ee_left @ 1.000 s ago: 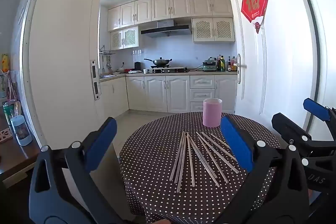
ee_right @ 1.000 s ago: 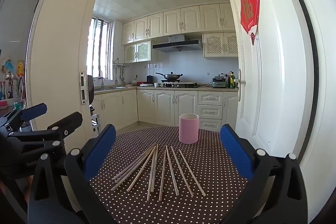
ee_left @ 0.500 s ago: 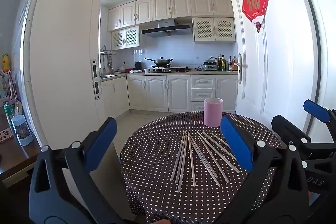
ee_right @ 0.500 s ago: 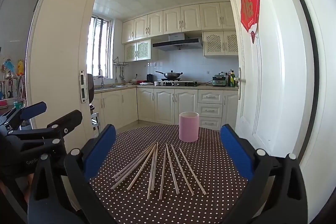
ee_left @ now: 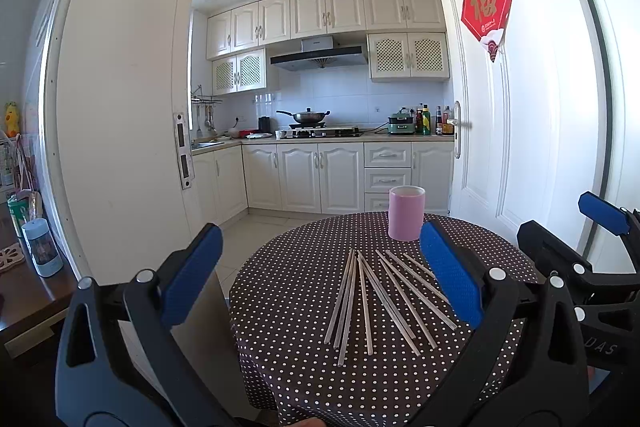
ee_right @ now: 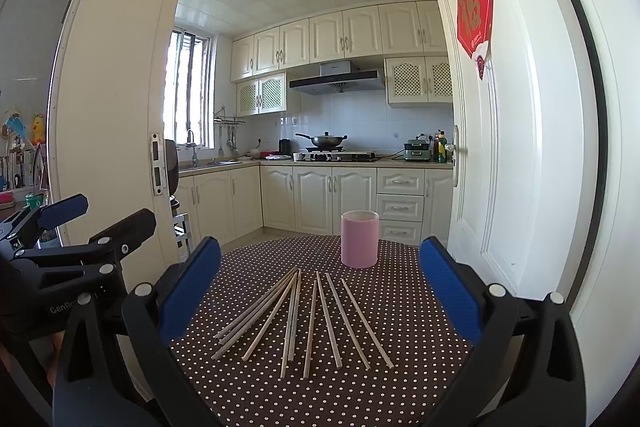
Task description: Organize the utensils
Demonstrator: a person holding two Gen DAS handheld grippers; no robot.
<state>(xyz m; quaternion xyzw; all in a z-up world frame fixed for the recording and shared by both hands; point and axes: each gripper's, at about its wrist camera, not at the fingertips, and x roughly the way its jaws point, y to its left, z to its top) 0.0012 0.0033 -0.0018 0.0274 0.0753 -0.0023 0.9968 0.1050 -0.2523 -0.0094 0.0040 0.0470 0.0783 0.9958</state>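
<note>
Chopsticks (ee_left: 376,301) lie loose on a round table (ee_left: 280,291) covered in a dark cloth with white dots, straight ahead of both grippers. They are thin, pale, straight sticks, all much the same length, spread out like a fan: the far ends crowd together and the near ends splay apart. In the right wrist view the chopsticks (ee_right: 300,319) look light wood in colour, and several on the left side of the fan overlap or touch, while those on the right lie singly with gaps between them. I cannot tell the exact count where they overlap.

Beyond the far ends of the sticks stands a pink cup (ee_left: 406,213), upright, with its mouth up, near the far edge of the table. In the right wrist view the cup (ee_right: 359,239) sits just past the fan, slightly right of its middle.

The left gripper (ee_left: 320,267) hangs above the near edge of the table with its blue-padded jaws spread wide and nothing between them. The right gripper (ee_right: 320,271) is likewise spread wide and holds nothing; the sticks lie between and beyond its fingers, not touched by either tool. Each gripper shows at the side of the other's view.
</note>
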